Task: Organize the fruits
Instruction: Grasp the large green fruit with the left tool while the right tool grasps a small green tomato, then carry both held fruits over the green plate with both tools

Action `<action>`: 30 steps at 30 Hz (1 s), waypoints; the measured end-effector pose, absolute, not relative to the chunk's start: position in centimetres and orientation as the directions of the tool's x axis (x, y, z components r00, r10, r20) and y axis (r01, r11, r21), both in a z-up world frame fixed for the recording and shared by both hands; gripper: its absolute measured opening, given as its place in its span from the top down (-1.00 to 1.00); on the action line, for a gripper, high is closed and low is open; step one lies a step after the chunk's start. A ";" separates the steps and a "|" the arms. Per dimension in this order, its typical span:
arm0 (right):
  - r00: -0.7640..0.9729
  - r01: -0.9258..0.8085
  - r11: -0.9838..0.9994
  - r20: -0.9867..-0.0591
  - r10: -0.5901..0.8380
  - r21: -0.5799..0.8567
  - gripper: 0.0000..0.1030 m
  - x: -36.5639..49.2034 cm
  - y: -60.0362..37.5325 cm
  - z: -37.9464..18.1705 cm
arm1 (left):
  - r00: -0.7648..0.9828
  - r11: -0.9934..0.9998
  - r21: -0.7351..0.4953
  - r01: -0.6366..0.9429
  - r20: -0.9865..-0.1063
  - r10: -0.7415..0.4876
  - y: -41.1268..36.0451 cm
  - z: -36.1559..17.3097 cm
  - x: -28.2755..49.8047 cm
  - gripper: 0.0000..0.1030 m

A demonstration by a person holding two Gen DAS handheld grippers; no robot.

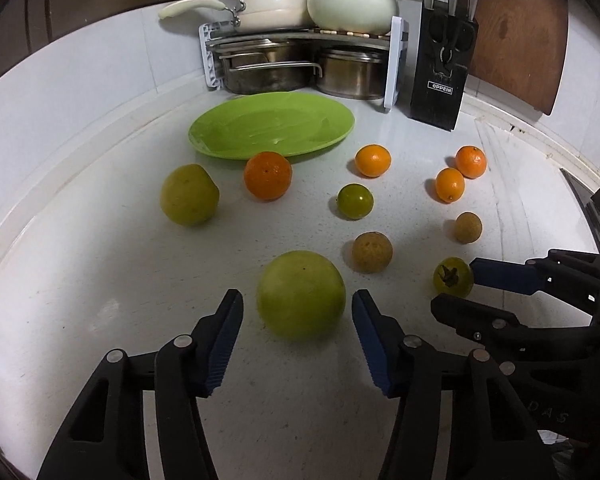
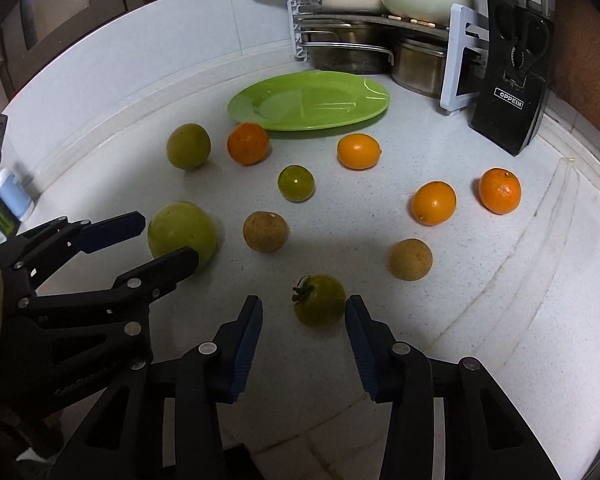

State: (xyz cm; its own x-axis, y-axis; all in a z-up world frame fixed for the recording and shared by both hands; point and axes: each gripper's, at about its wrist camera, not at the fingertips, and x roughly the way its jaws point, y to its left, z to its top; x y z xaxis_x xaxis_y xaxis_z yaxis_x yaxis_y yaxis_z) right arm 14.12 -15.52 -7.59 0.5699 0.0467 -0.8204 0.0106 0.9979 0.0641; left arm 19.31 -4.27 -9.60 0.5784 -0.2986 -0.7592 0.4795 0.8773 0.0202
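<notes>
Left wrist view: we see the left gripper point(image 1: 298, 312) with its ribbed blue jaws on either side of a large, smooth green fruit point(image 1: 301, 294) on the speckled white surface point(image 1: 100, 280); narrow gaps show on both sides, so the jaws are released, not pressing. Beyond lie round oranges, a glossy lime point(image 1: 355, 201) and two rough brown fruits. The shiny green plate point(image 1: 271, 125) sits behind them with nothing in it. At the back, a rack point(image 1: 304, 36) carries cream pots over steel pans, beside a black knife block point(image 1: 442, 76). At right, the right gripper point(image 1: 456, 290) brackets a small green tomato point(image 1: 453, 277).

Right wrist view: we see that tomato, with its dark dried calyx, between the right gripper's jaws. The right-hand pad seems to touch its skin and the left stands clear, so the jaws are released. The left gripper straddles the large green fruit at left.
</notes>
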 end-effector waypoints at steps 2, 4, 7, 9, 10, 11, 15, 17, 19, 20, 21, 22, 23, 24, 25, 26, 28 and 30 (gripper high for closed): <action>0.566 0.008 0.998 -0.823 0.052 0.068 0.21 14.2 -15.6 -7.6 | 0.568 0.876 0.013 0.483 -0.765 -0.302 -4.5 -9.8 19.4 -0.01; 0.561 0.005 0.997 -0.826 0.056 0.071 0.23 14.4 -15.7 -7.8 | 0.571 0.878 0.019 0.478 -0.766 -0.295 -4.6 -10.0 19.5 0.02; 0.557 0.002 0.997 -0.828 0.060 0.074 0.28 14.6 -15.9 -8.1 | 0.574 0.882 0.022 0.471 -0.767 -0.288 -4.6 -10.0 19.6 0.06; 0.556 -0.003 0.997 -0.829 0.064 0.075 0.35 14.8 -16.0 -8.1 | 0.576 0.883 0.023 0.470 -0.766 -0.287 -4.6 -10.0 19.6 0.06; 0.554 -0.005 0.997 -0.830 0.066 0.075 0.38 14.8 -16.0 -8.2 | 0.577 0.883 0.025 0.469 -0.765 -0.285 -4.6 -10.0 19.6 0.06; 0.554 -0.006 0.997 -0.830 0.068 0.077 0.39 14.8 -16.0 -8.2 | 0.579 0.883 0.029 0.469 -0.765 -0.283 -4.6 -10.0 19.5 0.07; 0.554 -0.013 0.996 -0.829 0.077 0.084 0.39 14.8 -16.3 -8.2 | 0.584 0.888 0.027 0.459 -0.763 -0.279 -4.6 -10.0 19.5 0.08; 0.556 -0.015 0.996 -0.827 0.077 0.082 0.39 14.7 -16.3 -8.2 | 0.583 0.889 0.025 0.456 -0.763 -0.278 -4.6 -10.0 19.4 0.08; 0.559 -0.019 0.996 -0.825 0.079 0.083 0.40 14.7 -16.4 -8.1 | 0.582 0.892 0.020 0.452 -0.764 -0.278 -4.7 -9.9 19.4 0.08; 0.562 -0.020 0.997 -0.824 0.078 0.081 0.40 14.7 -16.4 -8.0 | 0.582 0.892 0.018 0.451 -0.764 -0.278 -4.6 -9.9 19.3 0.08; 0.564 -0.021 0.996 -0.822 0.079 0.081 0.40 14.7 -16.5 -7.9 | 0.581 0.894 0.014 0.447 -0.765 -0.279 -4.6 -9.8 19.3 0.08; 0.565 -0.023 0.996 -0.821 0.080 0.081 0.40 14.7 -16.5 -7.8 | 0.580 0.895 0.010 0.446 -0.765 -0.280 -4.6 -9.7 19.3 0.08; 0.567 -0.024 0.996 -0.820 0.080 0.081 0.40 14.7 -16.5 -7.7 | 0.580 0.895 0.008 0.446 -0.764 -0.282 -4.6 -9.5 19.2 0.08; 0.570 -0.025 0.996 -0.818 0.081 0.081 0.40 14.6 -16.6 -7.6 | 0.586 0.897 0.012 0.442 -0.760 -0.279 -4.6 -9.2 19.1 0.08; 0.573 -0.029 0.996 -0.815 0.083 0.081 0.40 14.6 -16.6 -7.4 | 0.592 0.898 0.015 0.440 -0.757 -0.277 -4.6 -9.1 19.0 0.08; 0.577 -0.030 0.996 -0.812 0.082 0.079 0.40 14.6 -16.6 -7.2 | 0.601 0.900 0.019 0.436 -0.750 -0.276 -4.6 -8.8 18.9 0.08; 0.586 -0.036 0.996 -0.806 0.084 0.077 0.40 14.7 -16.7 -6.8 | 0.619 0.903 0.030 0.429 -0.738 -0.269 -4.5 -8.2 18.8 0.09; 0.595 -0.044 0.996 -0.798 0.093 0.083 0.40 14.9 -16.9 -6.2 | 0.631 0.906 0.034 0.423 -0.728 -0.267 -4.5 -7.6 18.8 0.10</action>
State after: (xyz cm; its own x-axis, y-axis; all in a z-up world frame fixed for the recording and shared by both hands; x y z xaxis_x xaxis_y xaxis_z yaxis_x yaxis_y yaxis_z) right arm 14.87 -16.91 -6.17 0.5953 0.0927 -0.7981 -0.0437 0.9956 0.0831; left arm 18.77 -4.52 -7.59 0.6311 -0.2675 -0.7281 0.4230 0.9055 0.0340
